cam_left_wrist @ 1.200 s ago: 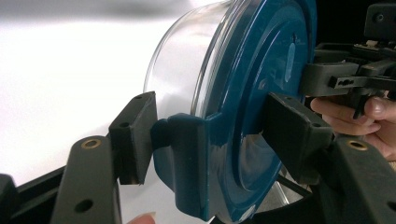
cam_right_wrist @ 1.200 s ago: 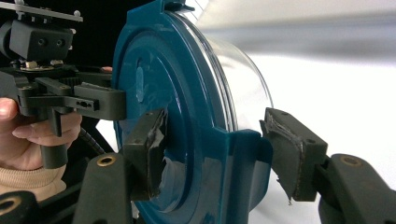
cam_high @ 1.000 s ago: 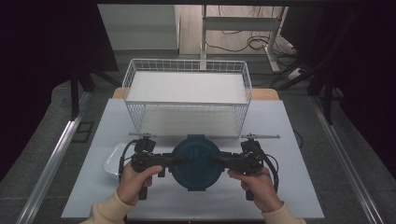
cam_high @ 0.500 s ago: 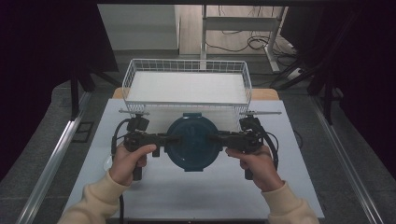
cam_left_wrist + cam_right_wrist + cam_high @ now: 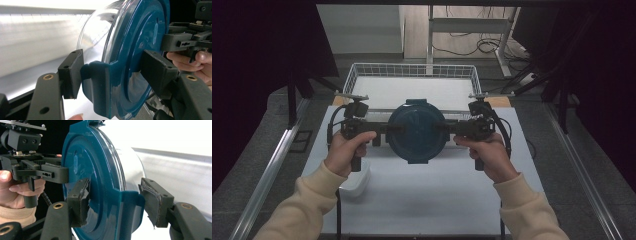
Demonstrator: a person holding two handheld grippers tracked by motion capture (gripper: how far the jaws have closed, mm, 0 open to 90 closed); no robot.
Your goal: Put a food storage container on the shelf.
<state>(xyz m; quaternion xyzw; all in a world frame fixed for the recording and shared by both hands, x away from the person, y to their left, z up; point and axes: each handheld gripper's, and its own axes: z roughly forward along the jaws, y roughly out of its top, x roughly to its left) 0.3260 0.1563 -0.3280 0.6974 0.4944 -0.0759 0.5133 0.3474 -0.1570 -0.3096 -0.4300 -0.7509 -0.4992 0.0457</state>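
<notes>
Your high view was dim, dark at both sides; your close views blew out white behind the lid point(image 5: 140, 50), with soft blur.

No readable text, label, brand, number or sign anywhere. Only faint raised marks near the slot on the blue lid point(image 5: 82, 170), left of centre in the right gripper view, too small and blurred to make out. Same for the lid in the left gripper view, right of centre: nothing legible.
</notes>
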